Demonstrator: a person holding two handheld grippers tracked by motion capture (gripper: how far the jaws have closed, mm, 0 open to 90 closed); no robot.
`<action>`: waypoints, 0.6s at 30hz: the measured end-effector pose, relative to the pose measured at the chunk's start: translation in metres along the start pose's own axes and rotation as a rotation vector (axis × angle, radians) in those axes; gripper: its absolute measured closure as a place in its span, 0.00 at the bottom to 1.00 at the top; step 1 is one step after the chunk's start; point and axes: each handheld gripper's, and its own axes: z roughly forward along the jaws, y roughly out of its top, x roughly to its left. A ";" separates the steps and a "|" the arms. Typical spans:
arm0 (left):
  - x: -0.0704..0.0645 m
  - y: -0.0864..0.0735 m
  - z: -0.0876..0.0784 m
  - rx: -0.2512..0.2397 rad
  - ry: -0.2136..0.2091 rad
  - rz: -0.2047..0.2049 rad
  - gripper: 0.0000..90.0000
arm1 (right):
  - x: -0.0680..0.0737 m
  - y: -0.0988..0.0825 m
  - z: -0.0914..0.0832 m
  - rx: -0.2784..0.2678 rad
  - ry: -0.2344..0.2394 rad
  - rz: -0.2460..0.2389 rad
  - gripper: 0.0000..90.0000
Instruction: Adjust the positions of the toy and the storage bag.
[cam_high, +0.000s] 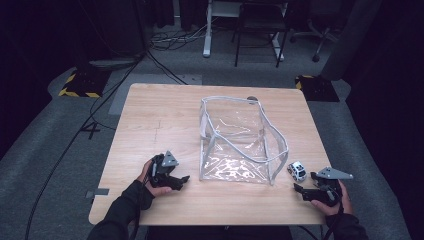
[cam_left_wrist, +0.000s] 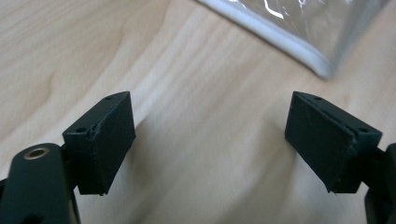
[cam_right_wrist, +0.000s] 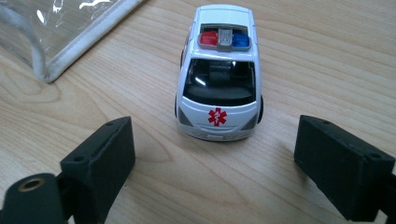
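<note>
While the toy ambulance (cam_right_wrist: 218, 74) sits on the bench (cam_high: 160, 120) just beside the clear bag's (cam_high: 240, 142) near right corner, the right claw (cam_right_wrist: 215, 172) lies straight behind it, spread and empty, the car's long axis running away between the jaws. The left claw (cam_left_wrist: 210, 140), also spread and holding nothing, is well apart, across the bag. One car, one bag, two claws.

A dim lab: taped floor plates (cam_high: 80, 84), trailing cables (cam_high: 170, 37), wooden table (cam_high: 150, 115).
</note>
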 end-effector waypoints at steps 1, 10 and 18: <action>-0.002 -0.004 -0.004 0.009 -0.007 -0.013 0.18 | 0.000 0.000 0.000 -0.001 -0.001 -0.005 0.14; -0.012 -0.026 -0.023 -0.001 0.019 -0.017 0.18 | 0.004 0.010 0.010 -0.009 0.002 -0.006 0.20; -0.016 -0.031 -0.028 -0.004 0.036 -0.044 0.18 | 0.001 0.013 0.013 -0.025 -0.020 0.013 0.35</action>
